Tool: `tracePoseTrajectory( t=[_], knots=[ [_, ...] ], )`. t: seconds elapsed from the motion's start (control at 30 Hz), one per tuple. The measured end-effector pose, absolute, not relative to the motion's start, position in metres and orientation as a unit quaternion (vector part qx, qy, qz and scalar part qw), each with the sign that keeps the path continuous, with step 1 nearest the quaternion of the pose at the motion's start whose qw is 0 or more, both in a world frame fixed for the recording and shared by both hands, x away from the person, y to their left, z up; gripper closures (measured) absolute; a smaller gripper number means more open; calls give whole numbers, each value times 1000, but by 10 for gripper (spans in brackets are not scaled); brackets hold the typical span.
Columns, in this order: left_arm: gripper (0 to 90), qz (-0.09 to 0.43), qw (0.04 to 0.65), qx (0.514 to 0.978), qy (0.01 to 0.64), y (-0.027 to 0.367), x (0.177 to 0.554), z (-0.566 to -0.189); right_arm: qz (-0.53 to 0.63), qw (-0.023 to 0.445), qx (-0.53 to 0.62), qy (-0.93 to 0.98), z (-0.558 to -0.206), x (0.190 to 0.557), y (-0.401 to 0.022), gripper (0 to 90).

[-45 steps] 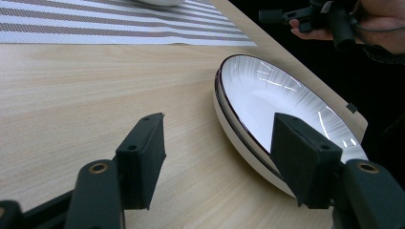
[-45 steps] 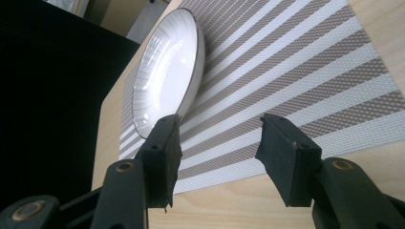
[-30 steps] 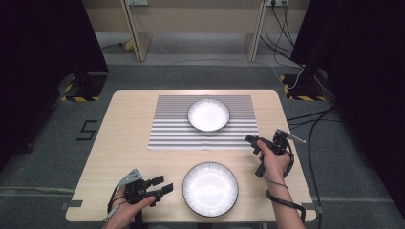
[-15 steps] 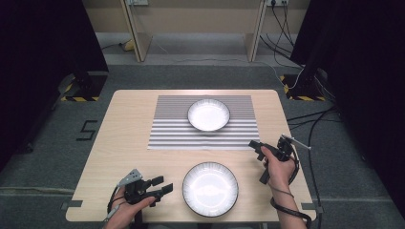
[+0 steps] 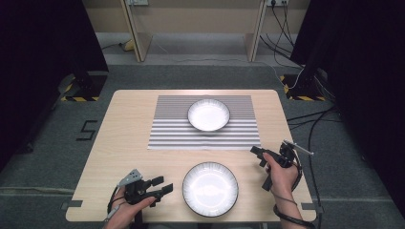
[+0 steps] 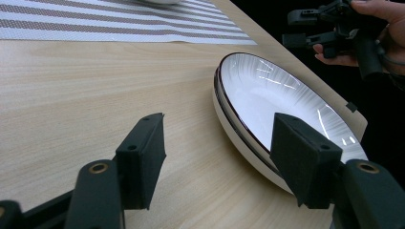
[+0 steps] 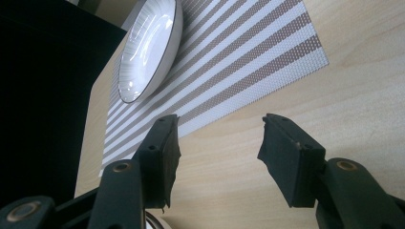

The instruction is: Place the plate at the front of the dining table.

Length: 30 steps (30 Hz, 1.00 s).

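Observation:
A white ribbed plate (image 5: 210,188) with a dark rim lies near the table's front edge; the left gripper view has it (image 6: 286,105) just past my jaws. A smaller white bowl (image 5: 208,114) rests on the striped placemat (image 5: 167,129) further back, and shows tilted as the bowl (image 7: 150,47) in the right gripper view. My left gripper (image 5: 160,187) stands open just left of the plate, holding nothing. My right gripper (image 5: 261,170) is open to the plate's right, a little above the wood, jaws empty; it is the far gripper (image 6: 305,28) in the left gripper view.
The wooden table (image 5: 124,143) ends close behind both hands. Dark curtains stand at left and right, cables (image 5: 310,119) lie on the floor at the right, and a wooden bench's legs (image 5: 138,28) rise beyond the table.
My right gripper has drawn back toward the front edge and slightly right. The left gripper, plate and bowl have stayed put.

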State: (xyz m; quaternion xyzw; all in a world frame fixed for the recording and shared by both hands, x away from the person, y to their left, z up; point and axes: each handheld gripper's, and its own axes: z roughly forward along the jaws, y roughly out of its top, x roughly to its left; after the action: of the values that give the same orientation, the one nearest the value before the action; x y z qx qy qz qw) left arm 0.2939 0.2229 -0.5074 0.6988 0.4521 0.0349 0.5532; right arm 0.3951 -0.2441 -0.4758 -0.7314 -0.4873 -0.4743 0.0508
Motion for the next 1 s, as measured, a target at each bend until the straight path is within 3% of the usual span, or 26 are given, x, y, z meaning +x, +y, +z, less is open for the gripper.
tracePoseTrajectory(
  t=[1.0],
  knots=[
    [359, 34, 554, 699, 452, 222, 293, -507, -478, 42, -736, -478, -479, 360, -263, 463]
  ],
)
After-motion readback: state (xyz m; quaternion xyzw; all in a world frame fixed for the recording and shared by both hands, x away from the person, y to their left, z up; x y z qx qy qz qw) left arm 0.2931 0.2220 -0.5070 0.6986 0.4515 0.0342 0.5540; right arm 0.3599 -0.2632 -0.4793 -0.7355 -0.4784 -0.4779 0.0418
